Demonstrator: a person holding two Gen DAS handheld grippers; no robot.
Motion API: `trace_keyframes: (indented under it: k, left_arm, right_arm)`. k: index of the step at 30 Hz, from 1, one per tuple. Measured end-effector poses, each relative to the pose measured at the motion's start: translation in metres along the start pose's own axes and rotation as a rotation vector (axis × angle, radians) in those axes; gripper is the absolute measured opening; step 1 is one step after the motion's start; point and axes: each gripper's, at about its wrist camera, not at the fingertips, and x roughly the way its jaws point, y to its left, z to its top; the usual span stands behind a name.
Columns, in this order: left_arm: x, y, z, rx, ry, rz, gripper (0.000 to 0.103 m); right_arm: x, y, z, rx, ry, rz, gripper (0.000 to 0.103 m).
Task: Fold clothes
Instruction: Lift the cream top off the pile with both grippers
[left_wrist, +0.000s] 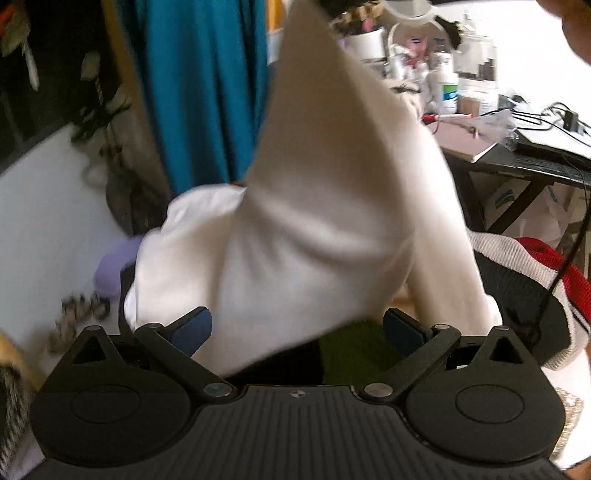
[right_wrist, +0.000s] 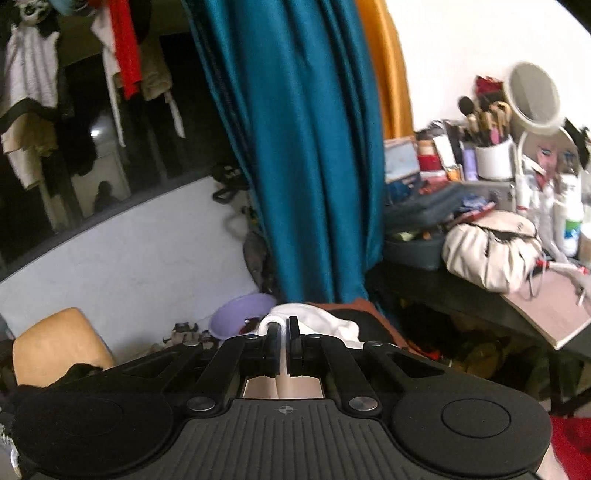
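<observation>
Your left gripper (left_wrist: 297, 328) stands wide open at the bottom of the left wrist view, its blue pads (left_wrist: 194, 328) well apart and closed on nothing. The white garment (left_wrist: 314, 221) fills the middle of that frame, rising to a peak at the top centre and spreading down so its lower edge hangs between and just over the open pads; whether it touches them cannot be told. Beneath it a green cloth (left_wrist: 354, 352) shows at lower centre.

Your right gripper (right_wrist: 283, 341) is closed tight on a fold of the same white garment (right_wrist: 317, 321), which bunches just beyond the fingers at lower centre of the right wrist view. Behind it the teal curtain (right_wrist: 314, 147) hangs down the middle, and the cluttered bench (right_wrist: 480, 291) sits at right, carrying a cream bag (right_wrist: 487, 251).
</observation>
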Motion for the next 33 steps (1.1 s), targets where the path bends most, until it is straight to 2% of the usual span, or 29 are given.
trace_keyframes:
  k: [1, 2, 3, 4, 5, 8, 13, 14, 18, 19, 21, 23, 27, 31, 32, 33]
  left_arm:
    - [0.001, -0.001, 0.004, 0.028, -0.029, 0.001, 0.099]
    - [0.002, -0.002, 0.008, 0.055, -0.057, 0.003, 0.074]
    - [0.004, 0.005, 0.013, 0.045, -0.049, 0.010, 0.036]
    - [0.006, 0.012, 0.018, 0.036, -0.041, 0.017, 0.024]
    - [0.007, 0.019, 0.023, 0.026, -0.034, 0.024, 0.017]
    - [0.002, 0.051, 0.037, -0.057, -0.053, 0.014, 0.015]
    - [-0.011, 0.075, 0.071, -0.071, -0.083, -0.031, 0.014]
    - [-0.012, 0.078, 0.077, -0.076, -0.087, -0.048, 0.014]
    - [-0.011, 0.096, 0.093, -0.115, -0.074, -0.125, 0.014]
    - [-0.010, 0.100, 0.095, -0.117, -0.069, -0.130, 0.014]
    - [-0.014, 0.102, 0.099, -0.088, -0.078, -0.121, 0.014]
    - [-0.016, 0.103, 0.101, -0.058, -0.085, -0.113, 0.014]
    - [-0.020, 0.098, 0.100, -0.027, -0.090, -0.124, 0.014]
    - [-0.019, 0.100, 0.098, -0.026, -0.095, -0.123, 0.014]
    - [-0.018, 0.102, 0.097, -0.031, -0.095, -0.120, 0.014]
    - [-0.017, 0.104, 0.097, -0.037, -0.096, -0.116, 0.014]
  right_arm:
    - [-0.002, 0.002, 0.002, -0.011, -0.004, 0.004, 0.002]
    - [-0.003, 0.005, 0.004, -0.021, -0.007, 0.008, 0.002]
    - [-0.005, 0.004, 0.005, -0.024, -0.012, -0.001, 0.002]
    - [-0.007, 0.001, 0.006, -0.023, -0.017, -0.015, 0.002]
    - [-0.007, -0.004, 0.008, -0.019, -0.020, -0.037, 0.002]
    - [-0.004, -0.029, 0.006, 0.010, 0.000, -0.116, 0.002]
    - [0.009, -0.058, -0.013, 0.085, 0.048, -0.187, 0.003]
    - [0.012, -0.059, -0.017, 0.084, 0.058, -0.202, 0.006]
    - [0.018, -0.058, -0.027, 0.093, 0.084, -0.185, 0.035]
    - [0.017, -0.056, -0.026, 0.069, 0.074, -0.187, 0.038]
    - [0.018, -0.049, -0.024, 0.014, 0.056, -0.182, 0.057]
    - [0.020, -0.041, -0.022, -0.040, 0.040, -0.174, 0.063]
    - [0.028, -0.025, -0.022, -0.159, 0.020, -0.159, 0.066]
    - [0.044, -0.005, -0.025, -0.306, 0.034, -0.103, 0.064]
    - [0.047, -0.002, -0.023, -0.307, 0.038, -0.082, 0.040]
    - [0.050, 0.001, -0.020, -0.309, 0.043, -0.060, 0.010]
